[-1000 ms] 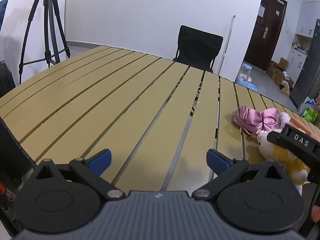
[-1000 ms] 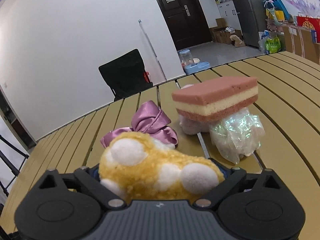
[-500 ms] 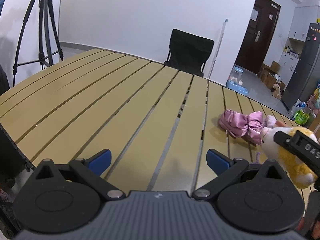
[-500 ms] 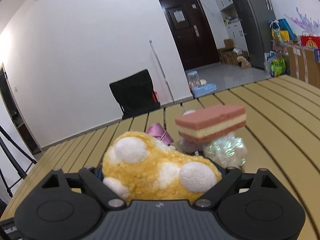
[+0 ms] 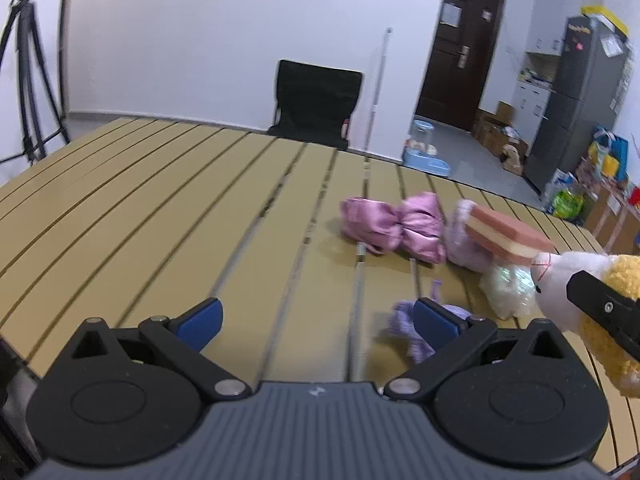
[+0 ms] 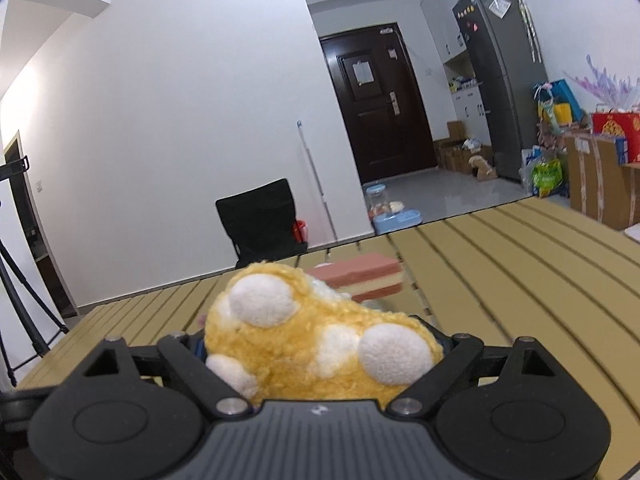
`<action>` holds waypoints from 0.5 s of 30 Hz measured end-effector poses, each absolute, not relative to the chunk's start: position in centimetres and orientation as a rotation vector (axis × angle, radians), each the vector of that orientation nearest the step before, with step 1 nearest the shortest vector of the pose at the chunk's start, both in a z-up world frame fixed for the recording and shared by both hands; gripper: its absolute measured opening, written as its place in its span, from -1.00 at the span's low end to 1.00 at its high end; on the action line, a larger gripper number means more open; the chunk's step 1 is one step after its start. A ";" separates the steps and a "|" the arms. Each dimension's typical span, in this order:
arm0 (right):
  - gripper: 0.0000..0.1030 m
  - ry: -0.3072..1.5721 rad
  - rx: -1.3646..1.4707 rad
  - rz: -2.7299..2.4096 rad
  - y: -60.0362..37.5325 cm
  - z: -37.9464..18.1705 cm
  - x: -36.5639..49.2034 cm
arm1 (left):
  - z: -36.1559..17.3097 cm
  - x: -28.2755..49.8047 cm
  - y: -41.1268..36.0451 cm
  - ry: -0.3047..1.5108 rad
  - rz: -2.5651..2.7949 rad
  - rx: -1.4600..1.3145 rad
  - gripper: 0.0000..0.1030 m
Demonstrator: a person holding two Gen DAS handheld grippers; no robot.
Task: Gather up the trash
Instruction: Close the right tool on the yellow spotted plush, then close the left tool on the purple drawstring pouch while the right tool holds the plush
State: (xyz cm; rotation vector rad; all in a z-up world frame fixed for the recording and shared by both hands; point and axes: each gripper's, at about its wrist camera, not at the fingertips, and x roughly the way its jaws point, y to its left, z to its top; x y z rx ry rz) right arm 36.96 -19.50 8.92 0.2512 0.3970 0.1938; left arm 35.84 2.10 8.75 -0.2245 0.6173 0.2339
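The right gripper [image 6: 320,344] has its jaws clamped around a plush toy [image 6: 316,340], a yellow thing with white spots that bulges up between the black finger arms and hides the pads. In the left wrist view the same toy [image 5: 576,292] hangs off the table at the right edge, its white face turned toward the sponge, with one black finger of the right gripper [image 5: 604,312] crossing its body.

The left gripper [image 5: 316,316] is spread wide with nothing between its blue pads [image 5: 200,318], low over the slatted table [image 5: 160,208].

Take the sponge [image 5: 508,236] as the mark: a pink and cream layered block, tilted, propped on a pale purple fuzzy lump [image 5: 464,240] and a crinkly clear wrapper [image 5: 508,292]. Just left of it lies a pink satin bow [image 5: 394,226], touching the purple lump. Nearer the left gripper than the sponge, a small lilac scrap [image 5: 408,328] lies on the table, partly hidden behind the gripper's right pad. From the right wrist view the sponge [image 6: 360,278] shows just beyond the toy.

Well beyond the sponge, past the table's far edge, stands a black chair [image 5: 316,104], with a tripod [image 5: 24,80] far to the left and a dark door [image 5: 456,52] to the right.
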 end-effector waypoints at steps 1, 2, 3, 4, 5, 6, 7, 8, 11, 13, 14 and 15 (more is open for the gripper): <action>0.75 0.391 0.246 0.186 -20.0 8.8 36.8 | 8.6 36.2 1.2 0.618 0.223 -0.208 1.00; 0.75 0.385 0.240 0.179 -20.6 8.7 36.6 | 8.4 36.5 0.6 0.621 0.212 -0.199 1.00; 0.75 0.379 0.234 0.171 -21.1 8.6 36.5 | 8.1 36.8 0.1 0.626 0.201 -0.191 1.00; 0.75 0.373 0.230 0.163 -21.6 8.4 36.4 | 7.8 37.1 -0.5 0.631 0.191 -0.183 1.00; 0.75 0.368 0.228 0.158 -22.1 8.3 36.2 | 7.5 37.5 -1.2 0.637 0.182 -0.173 1.00; 0.75 0.363 0.226 0.150 -22.6 8.1 36.1 | 7.2 37.8 -1.7 0.643 0.177 -0.163 1.00; 0.75 0.357 0.225 0.142 -23.1 8.0 36.0 | 6.8 38.2 -2.2 0.649 0.170 -0.154 1.00; 0.75 0.352 0.228 0.135 -23.7 7.8 36.0 | 6.4 38.6 -2.8 0.656 0.163 -0.147 1.00; 0.75 0.351 0.242 0.118 -25.2 7.2 36.2 | 5.4 39.6 -3.9 0.670 0.146 -0.134 1.00; 0.75 0.352 0.235 0.105 -25.9 6.8 36.4 | 4.8 40.2 -4.5 0.673 0.143 -0.127 1.00; 0.76 0.352 0.233 0.101 -26.2 6.6 36.4 | 4.7 40.4 -4.6 0.673 0.146 -0.126 1.00; 0.76 0.354 0.234 0.100 -26.5 6.3 36.4 | 4.5 40.5 -4.7 0.670 0.146 -0.124 1.00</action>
